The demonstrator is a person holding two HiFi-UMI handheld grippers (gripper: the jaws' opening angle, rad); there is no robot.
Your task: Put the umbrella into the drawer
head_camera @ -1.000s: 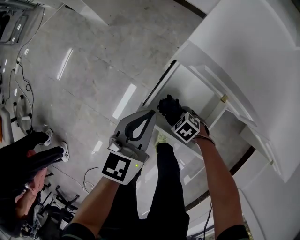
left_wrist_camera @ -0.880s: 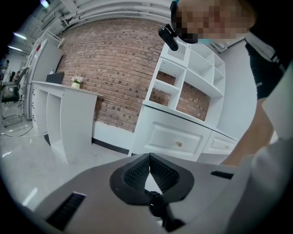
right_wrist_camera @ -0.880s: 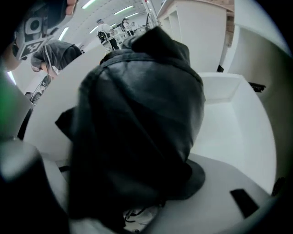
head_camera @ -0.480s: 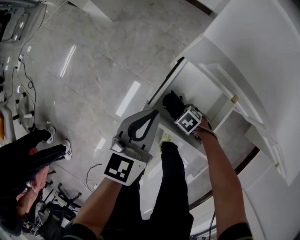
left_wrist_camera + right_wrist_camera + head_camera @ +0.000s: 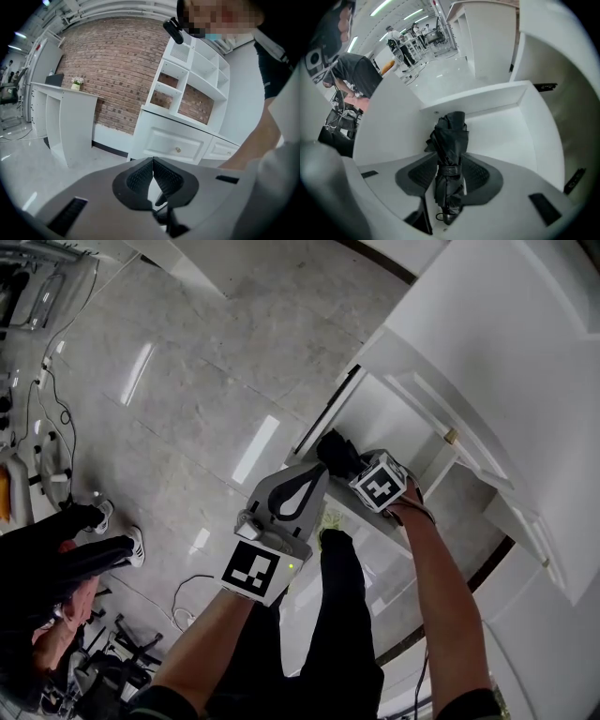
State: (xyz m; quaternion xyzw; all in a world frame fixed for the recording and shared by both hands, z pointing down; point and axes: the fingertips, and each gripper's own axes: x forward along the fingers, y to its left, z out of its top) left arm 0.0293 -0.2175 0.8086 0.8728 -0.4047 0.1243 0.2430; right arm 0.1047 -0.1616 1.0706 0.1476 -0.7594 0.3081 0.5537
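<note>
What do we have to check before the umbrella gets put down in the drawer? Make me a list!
1. The drawer is open: ok.
2. The umbrella is folded, with its strap round it: ok.
3. The umbrella points down into the drawer: ok.
4. The right gripper has it: ok, its fingers are closing with the umbrella between them.
5. The umbrella's far end rests on the drawer floor: cannot tell.
6. The left gripper is out of the way, fingers together, empty: ok.
</note>
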